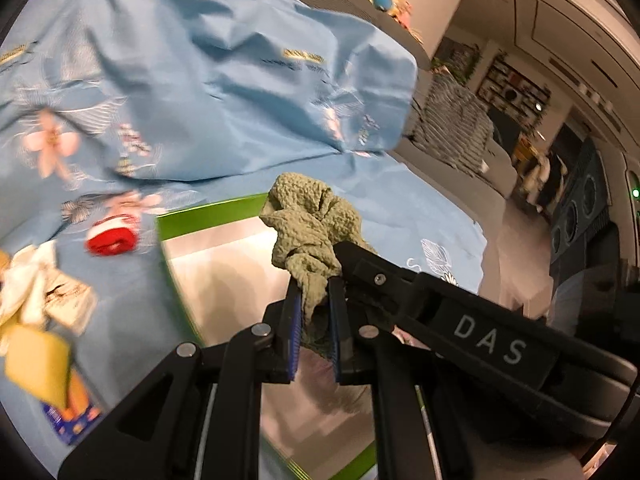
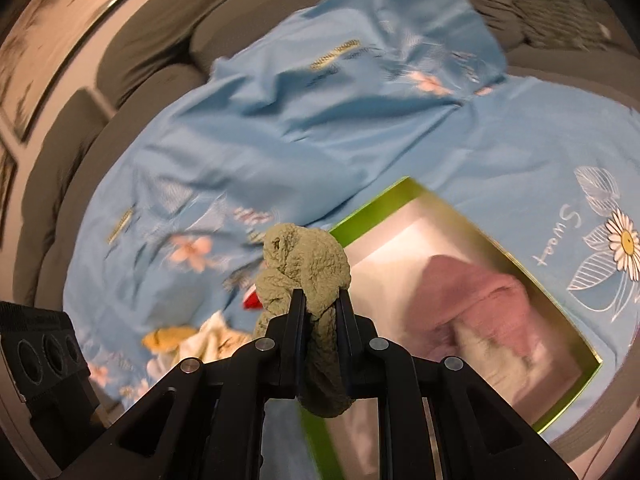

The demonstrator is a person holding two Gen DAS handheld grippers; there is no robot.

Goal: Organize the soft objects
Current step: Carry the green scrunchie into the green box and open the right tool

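Where bunched, green cloth (image 1: 308, 236) nubbly, crumpled, olive-toned

Green cloth (image 1: 308, 232): crinkled, olive-green, bunched into a wad, hanging clamped above the box.
Box (image 2: 376, 208): green-rimmed, pale inside, sitting open on the blue floral sheet (image 2: 280, 132).
Pink cloth (image 2: 476, 300): lying crumpled inside the box.
Red-and-white roll (image 1: 114, 236): resting on the sheet, just beside the box.
Yellow sponge (image 1: 38, 364): lying blurred near the white cloth (image 1: 36, 280).

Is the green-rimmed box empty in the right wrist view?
No, a pink cloth already lies inside the box.
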